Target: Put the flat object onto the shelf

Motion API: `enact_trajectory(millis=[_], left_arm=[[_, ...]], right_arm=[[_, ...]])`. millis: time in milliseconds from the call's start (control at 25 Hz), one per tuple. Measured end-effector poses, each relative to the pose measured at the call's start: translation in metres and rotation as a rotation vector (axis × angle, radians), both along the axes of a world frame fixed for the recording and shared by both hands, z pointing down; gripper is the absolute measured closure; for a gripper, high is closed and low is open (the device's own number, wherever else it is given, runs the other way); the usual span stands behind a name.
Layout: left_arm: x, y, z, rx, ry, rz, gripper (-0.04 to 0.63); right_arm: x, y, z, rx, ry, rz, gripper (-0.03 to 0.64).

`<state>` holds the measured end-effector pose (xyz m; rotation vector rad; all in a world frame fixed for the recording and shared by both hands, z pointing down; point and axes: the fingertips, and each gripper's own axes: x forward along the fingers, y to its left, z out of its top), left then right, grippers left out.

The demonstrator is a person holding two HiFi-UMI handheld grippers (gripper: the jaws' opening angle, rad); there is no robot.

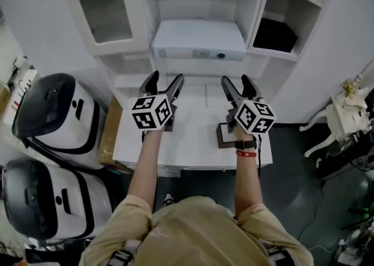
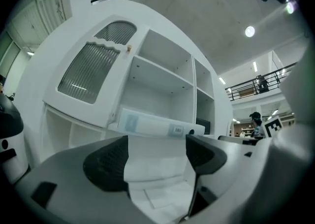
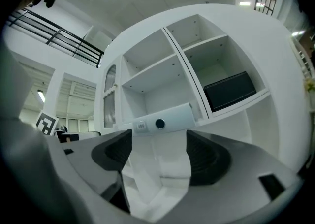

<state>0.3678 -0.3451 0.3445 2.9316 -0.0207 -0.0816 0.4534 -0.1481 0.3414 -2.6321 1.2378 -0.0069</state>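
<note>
Task looks done or nearly so, judging by how things lie. The flat white box [image 1: 198, 40] lies on the middle shelf [image 1: 257, 53] of the white cabinet [image 1: 146, 2], upper centre of the head view. It's lying flat, long side toward the camera, w/ a label and a round dark mark on its front face.

Left gripper [image 1: 166, 78] and right gripper [image 1: 235, 80] hang side by side at mid-frame over the worktop [image 1: 193, 148], below the box and apart from it. Both have jaws wide apart w/ nothing between them. Each gripper's own view shows only the cabinet and box [image 2: 157, 125] [image 3: 162, 119] past the pads. What's left is prob. nothing beyond lowering the arms, unless the box needs a push further in.

Hard to make out:
- The box front seems to stick out past the shelf edge. How deep it sits, and whether its back end rests flat, can't be told.
- A dark framed item [image 1: 225, 136] on the worktop, centre-right, is mostly covered by the right gripper's marker cube. Can't say what it is.
- A black slab [image 1: 274, 35] in the upper-right compartment is in shadow, no detail.
</note>
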Motion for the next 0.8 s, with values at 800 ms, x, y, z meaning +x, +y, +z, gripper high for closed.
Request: enact_trajectory(millis=[800], left_arm=[[0.036,-0.011,-0.011,0.127,0.017,-0.021,0.273]], right_arm=[[0.03,-0.032,-0.012,-0.039,0.073,0.016,0.328]])
